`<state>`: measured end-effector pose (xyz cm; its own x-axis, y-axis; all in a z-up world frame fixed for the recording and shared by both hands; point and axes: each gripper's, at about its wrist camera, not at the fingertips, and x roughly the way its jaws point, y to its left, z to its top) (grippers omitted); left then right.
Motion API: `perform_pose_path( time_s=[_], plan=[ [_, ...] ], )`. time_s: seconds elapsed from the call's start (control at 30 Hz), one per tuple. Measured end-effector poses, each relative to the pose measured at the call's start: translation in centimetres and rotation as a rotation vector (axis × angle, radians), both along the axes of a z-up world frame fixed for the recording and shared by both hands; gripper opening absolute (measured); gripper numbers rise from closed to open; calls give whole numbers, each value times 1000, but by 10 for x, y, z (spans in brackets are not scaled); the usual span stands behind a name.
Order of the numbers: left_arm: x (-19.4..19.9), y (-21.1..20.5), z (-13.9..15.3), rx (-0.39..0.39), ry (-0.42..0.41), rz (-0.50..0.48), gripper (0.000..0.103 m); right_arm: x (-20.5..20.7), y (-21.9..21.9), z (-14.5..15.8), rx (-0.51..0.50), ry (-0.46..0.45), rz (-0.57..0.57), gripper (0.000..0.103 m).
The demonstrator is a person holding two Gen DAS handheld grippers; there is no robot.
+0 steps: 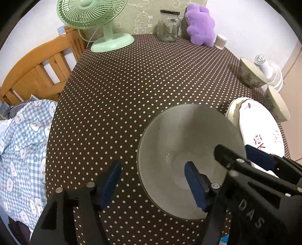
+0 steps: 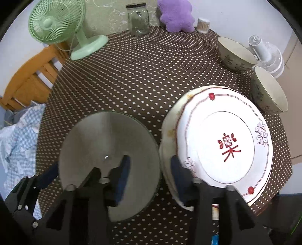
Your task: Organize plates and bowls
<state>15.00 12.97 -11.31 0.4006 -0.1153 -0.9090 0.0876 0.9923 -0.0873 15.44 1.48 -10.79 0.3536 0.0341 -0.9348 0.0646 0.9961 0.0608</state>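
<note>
- My left claw (image 1: 151,181) stands apart, clamping nothing — the grey plate's (image 1: 188,147) near rim sits between its pads.
- My right claw (image 2: 151,169) stands apart too, straddling the gap: grey plate left, white plate stack (image 2: 226,143) right.
- Two bowls (image 2: 236,54) wait beyond — nearer my right.

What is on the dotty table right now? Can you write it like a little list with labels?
table: brown polka-dot cloth
grey dish: frosted grey plate, near the front
white plates: red-patterned plate stacked on a cream plate, right of the grey one
bowls: two floral bowls at the right edge
back row: green fan, glass jar, purple plush toy
left gripper: open, straddling the grey plate's rim
right gripper: open, holding nothing
</note>
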Motion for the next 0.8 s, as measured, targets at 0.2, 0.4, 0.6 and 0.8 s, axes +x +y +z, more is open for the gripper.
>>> perform_pose_path(
  time_s=[0.2,0.4,0.6,0.8],
  plan=[
    [5,0,23,-22,-29,-40,80,0,2,27,-28,-63,-8,69],
    [7,-9,48,-40,-65,-74,82,-1,-9,53,-21,-102,-47,70],
    [10,-34,64,-26,-97,-79,82,-4,-27,68,-22,-147,-63,70],
    [15,-64,71,-13,-119,-54,82,1,-61,77,-1,-164,-53,70]
  ],
)
